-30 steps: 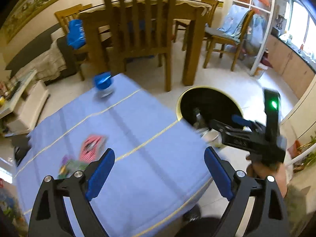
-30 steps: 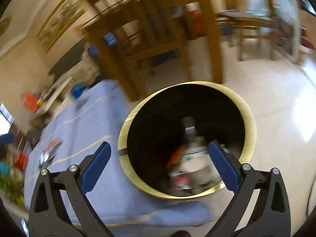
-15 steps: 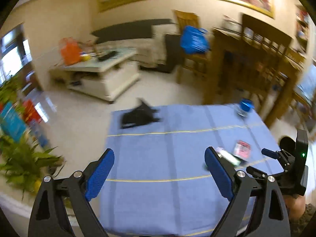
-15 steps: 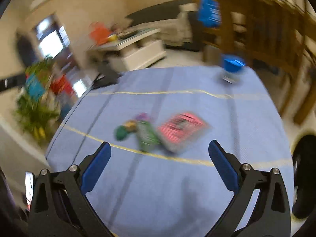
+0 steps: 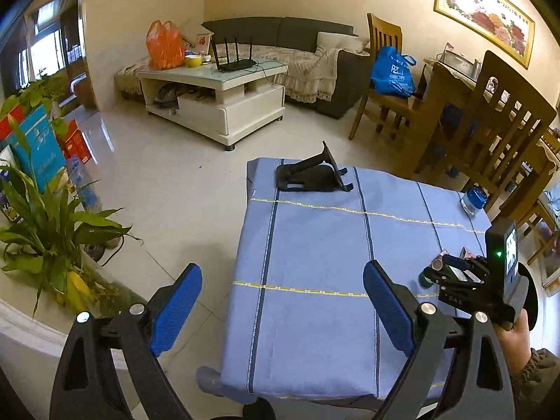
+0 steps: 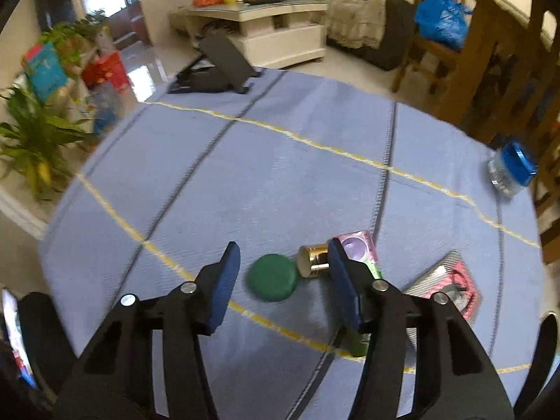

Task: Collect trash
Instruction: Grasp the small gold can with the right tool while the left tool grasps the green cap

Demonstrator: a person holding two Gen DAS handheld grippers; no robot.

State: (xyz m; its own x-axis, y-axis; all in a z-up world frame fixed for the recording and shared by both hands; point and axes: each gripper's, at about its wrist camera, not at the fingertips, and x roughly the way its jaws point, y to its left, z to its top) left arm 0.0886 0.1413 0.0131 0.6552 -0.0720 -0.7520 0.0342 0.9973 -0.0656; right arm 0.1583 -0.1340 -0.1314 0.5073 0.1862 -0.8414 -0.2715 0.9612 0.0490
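Trash lies on the blue tablecloth [image 6: 280,182]: a round green lid [image 6: 272,277], a small gold cylinder [image 6: 312,260], a pink and green wrapper [image 6: 360,249] and a red and silver packet [image 6: 448,288]. My right gripper [image 6: 283,276] is open, low over the cloth, with the green lid between its fingers and the gold cylinder touching the right finger [image 6: 341,276]. My left gripper [image 5: 281,309] is open and empty above the table's near left edge. The right gripper also shows in the left wrist view [image 5: 455,273].
A black folding stand [image 5: 311,175] sits at the table's far corner. A blue-capped jar [image 6: 512,169] stands at the far right edge. The black bin's rim [image 6: 546,353] shows at lower right. Wooden chairs [image 5: 490,133], a white coffee table [image 5: 224,94] and plants [image 5: 45,217] surround the table.
Both grippers swung from the black bin to the table. The right gripper has come down around the green lid; the left has drawn back toward the table's near edge.
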